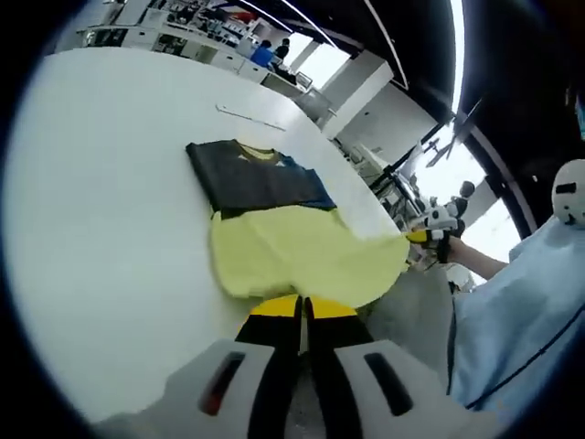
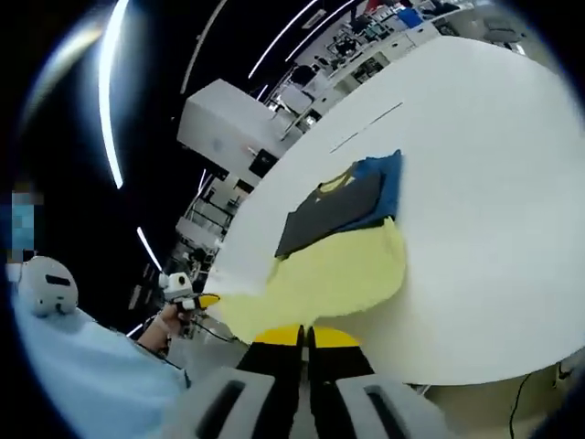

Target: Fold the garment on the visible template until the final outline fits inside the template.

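A garment lies on the white table [image 1: 110, 229], dark grey at its top half [image 1: 256, 178] with a blue sleeve [image 1: 306, 183], pale yellow at its lower half [image 1: 292, 251]. In the left gripper view my left gripper [image 1: 303, 308] is shut on the yellow hem at the near edge. My right gripper [image 1: 428, 236] comes in from the right, pinching the hem's other corner, which is pulled out past the table edge. The right gripper view shows the same garment [image 2: 338, 265], my right gripper [image 2: 306, 337] shut on the hem, and my left gripper [image 2: 194, 300] holding the far-left corner.
Thin line marks [image 1: 251, 117] run across the table beyond the collar, seen too as line marks [image 2: 366, 126] in the right gripper view. A person in a light blue top [image 1: 512, 320] stands at the table's edge. Desks and equipment [image 1: 192, 27] fill the background.
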The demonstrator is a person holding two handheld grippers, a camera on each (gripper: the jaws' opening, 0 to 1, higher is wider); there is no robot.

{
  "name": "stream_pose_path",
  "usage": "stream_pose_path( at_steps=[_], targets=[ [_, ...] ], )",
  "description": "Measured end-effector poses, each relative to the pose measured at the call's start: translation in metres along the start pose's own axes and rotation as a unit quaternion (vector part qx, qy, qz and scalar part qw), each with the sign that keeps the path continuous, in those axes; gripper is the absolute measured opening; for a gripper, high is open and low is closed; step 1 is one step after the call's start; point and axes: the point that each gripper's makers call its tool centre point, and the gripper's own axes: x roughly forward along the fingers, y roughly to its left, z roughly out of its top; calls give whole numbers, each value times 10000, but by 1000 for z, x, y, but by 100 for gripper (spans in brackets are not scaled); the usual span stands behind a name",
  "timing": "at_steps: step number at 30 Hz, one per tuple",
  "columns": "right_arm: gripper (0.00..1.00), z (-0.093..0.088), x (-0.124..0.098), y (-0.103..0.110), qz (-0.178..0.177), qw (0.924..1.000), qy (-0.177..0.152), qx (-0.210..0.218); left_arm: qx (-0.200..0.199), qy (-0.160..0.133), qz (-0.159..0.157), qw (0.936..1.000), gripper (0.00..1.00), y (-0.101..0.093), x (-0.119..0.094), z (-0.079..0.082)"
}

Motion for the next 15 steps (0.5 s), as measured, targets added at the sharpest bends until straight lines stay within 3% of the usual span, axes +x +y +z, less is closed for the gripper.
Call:
stream_pose_path(
  at_steps=[3, 7, 12, 15],
  targets=[
    [0, 17, 7, -5, -68, 9999, -69, 133, -47, -408, -28, 9992, 0, 11, 3, 37],
    [0, 56, 20, -8, 70, 9989, -411, 210, 93, -571, 178, 9982, 0, 31, 16, 66],
    [0, 93, 40, -19, -187, 9988, -388, -240, 293, -811, 252, 9960, 0, 45, 41, 105],
    [0, 121, 52, -21, -150, 9981, -502, -320, 344, -880, 322, 9950, 0, 52, 50, 120]
  ],
)
